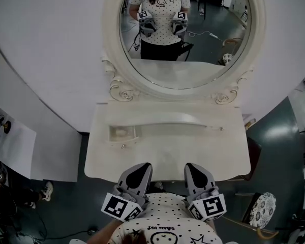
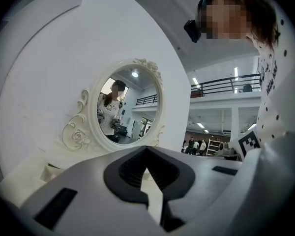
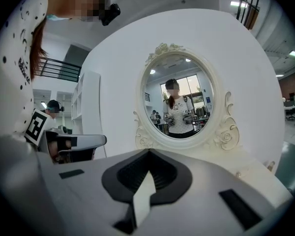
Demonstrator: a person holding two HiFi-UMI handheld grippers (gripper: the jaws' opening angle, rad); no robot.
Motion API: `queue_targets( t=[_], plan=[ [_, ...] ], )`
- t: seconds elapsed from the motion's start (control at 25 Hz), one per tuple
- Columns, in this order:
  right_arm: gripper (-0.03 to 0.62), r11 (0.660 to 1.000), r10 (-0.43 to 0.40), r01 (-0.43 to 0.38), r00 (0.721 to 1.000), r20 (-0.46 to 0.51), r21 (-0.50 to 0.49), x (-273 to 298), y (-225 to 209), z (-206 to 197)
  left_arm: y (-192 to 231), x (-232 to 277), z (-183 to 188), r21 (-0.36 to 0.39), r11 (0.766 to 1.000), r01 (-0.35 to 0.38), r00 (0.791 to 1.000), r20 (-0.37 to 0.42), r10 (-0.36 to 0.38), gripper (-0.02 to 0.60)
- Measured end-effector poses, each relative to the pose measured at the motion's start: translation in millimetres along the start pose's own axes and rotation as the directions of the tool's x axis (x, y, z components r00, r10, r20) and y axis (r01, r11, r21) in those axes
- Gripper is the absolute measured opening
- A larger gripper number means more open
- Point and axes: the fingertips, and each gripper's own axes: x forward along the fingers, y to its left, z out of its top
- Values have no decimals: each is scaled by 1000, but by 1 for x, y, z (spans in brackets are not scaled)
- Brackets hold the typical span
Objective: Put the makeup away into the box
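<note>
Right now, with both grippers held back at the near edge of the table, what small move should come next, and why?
Probably ease the left gripper forward toward the small open drawer, parting its fingers. Both it and the right gripper are shut and empty, the table top looks bare, and that drawer sits on the left.

Mirror (image 1: pixel 185 70): top cut off by the frame edge. Open drawer (image 1: pixel 123 132) on the table (image 1: pixel 193 147): I cannot tell what lies inside, too small and pale. Person (image 1: pixel 0 187) at left edge: mostly cut off.
</note>
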Motion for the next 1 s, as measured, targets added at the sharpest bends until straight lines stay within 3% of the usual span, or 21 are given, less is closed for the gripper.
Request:
queue_targets(
  t=[0.28, 1.0],
  plan=[
    [6, 1000, 8, -8, 1000, -3, 7, 0, 1, -2, 18, -3, 7, 23, 997, -68, 997, 27, 68, -5],
    [6, 1000, 16, -16, 999, -33, 0, 6, 4, -5, 20, -3, 4, 20, 998, -62, 998, 6, 61, -5]
  ],
)
